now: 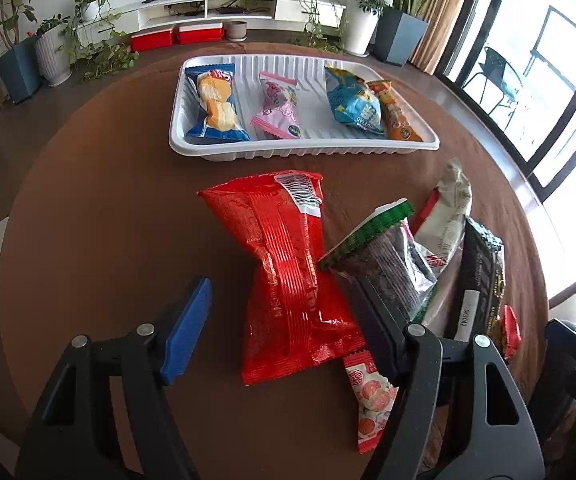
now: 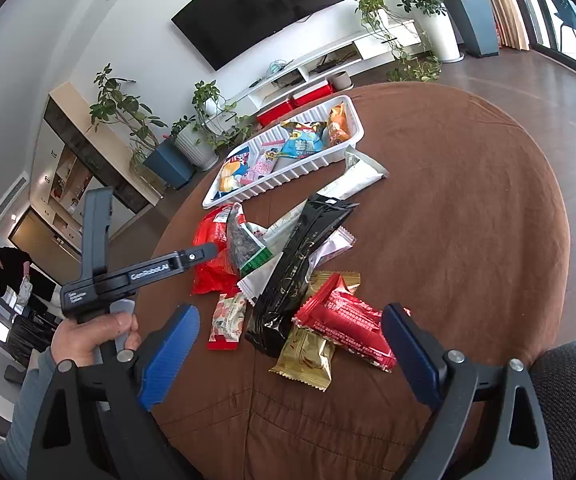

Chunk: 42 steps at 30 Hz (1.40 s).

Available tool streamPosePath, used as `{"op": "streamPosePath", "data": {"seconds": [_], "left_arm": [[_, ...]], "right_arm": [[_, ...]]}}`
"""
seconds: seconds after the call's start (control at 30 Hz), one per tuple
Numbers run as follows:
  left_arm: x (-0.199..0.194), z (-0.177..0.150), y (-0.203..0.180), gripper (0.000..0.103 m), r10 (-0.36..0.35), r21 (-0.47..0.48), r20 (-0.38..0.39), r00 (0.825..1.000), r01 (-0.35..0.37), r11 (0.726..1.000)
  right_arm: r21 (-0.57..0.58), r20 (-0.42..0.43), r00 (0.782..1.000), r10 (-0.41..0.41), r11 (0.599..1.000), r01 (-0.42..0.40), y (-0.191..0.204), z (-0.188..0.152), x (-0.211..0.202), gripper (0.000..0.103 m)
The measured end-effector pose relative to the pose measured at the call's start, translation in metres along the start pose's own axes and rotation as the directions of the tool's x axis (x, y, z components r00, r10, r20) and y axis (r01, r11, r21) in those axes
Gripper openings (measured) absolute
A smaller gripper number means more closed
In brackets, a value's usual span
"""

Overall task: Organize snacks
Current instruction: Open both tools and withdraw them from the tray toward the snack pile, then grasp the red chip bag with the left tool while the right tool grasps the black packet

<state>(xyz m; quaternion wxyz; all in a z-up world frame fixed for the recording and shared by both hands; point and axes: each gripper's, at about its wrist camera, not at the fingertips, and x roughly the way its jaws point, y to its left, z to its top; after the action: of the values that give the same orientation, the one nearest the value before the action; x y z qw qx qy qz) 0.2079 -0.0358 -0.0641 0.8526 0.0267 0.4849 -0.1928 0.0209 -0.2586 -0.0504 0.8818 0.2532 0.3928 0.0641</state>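
Note:
A white tray [image 1: 303, 151] at the table's far side holds several snack packets; it also shows in the right wrist view [image 2: 288, 178]. My left gripper [image 1: 284, 312] is open and straddles a big red bag [image 1: 288, 276]; its right finger lies under a green-edged bag of dark seeds [image 1: 387, 264]. In the right wrist view the left gripper [image 2: 208, 250] hovers at the red bag [image 2: 212, 268]. My right gripper [image 2: 289, 342] is open and empty above a gold packet [image 2: 307, 356], a red packet [image 2: 347, 324] and a long black packet [image 2: 299, 272].
The round table has a brown cloth [image 2: 467, 220]. A white packet [image 2: 351, 180] lies by the tray. A small peanut packet [image 1: 371, 400] lies near the left gripper. A grey chair [image 2: 567, 380] stands at the near right. Plants and a TV shelf stand behind.

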Motion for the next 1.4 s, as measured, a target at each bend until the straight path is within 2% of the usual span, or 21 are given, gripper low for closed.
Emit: {"op": "streamPosePath", "data": {"seconds": [0.3,0.43,0.87,0.93,1.13,1.23,1.4], "left_arm": [[0.033,0.014,-0.004,0.070,0.044,0.053,-0.060,0.997,-0.041,0.998],[0.045,0.021,-0.005,0.053,0.042,0.072,-0.079,0.996,-0.037,0.997],[0.059,0.037,-0.002,0.049,0.062,0.125,-0.097,0.993,-0.049,0.991],[0.060,0.038,-0.001,0.043,0.057,0.124,-0.091,0.994,-0.045,0.991],[0.054,0.037,0.002,0.032,0.026,0.127,-0.068,0.997,-0.017,0.992],[0.047,0.031,0.004,0.027,0.012,0.126,-0.053,0.999,-0.005,0.992],[0.035,0.018,0.013,0.026,-0.004,0.104,-0.037,0.999,0.008,0.995]], "right_arm": [[-0.007,-0.021,1.000,0.001,1.000,-0.001,0.001,0.000,0.004,0.095],[-0.009,-0.018,1.000,-0.001,1.000,0.001,0.001,0.001,0.002,0.094],[-0.018,-0.033,0.999,-0.006,1.000,0.005,0.003,0.000,0.005,0.094],[-0.017,-0.035,0.999,-0.006,1.000,0.006,0.003,0.000,0.005,0.094],[-0.030,-0.041,0.999,-0.013,0.999,0.012,0.010,0.004,0.008,0.093],[-0.040,-0.050,0.999,-0.010,0.999,0.008,0.015,0.008,0.013,0.090],[-0.039,-0.077,0.997,-0.004,0.999,0.001,0.019,0.015,0.027,0.079]]}}
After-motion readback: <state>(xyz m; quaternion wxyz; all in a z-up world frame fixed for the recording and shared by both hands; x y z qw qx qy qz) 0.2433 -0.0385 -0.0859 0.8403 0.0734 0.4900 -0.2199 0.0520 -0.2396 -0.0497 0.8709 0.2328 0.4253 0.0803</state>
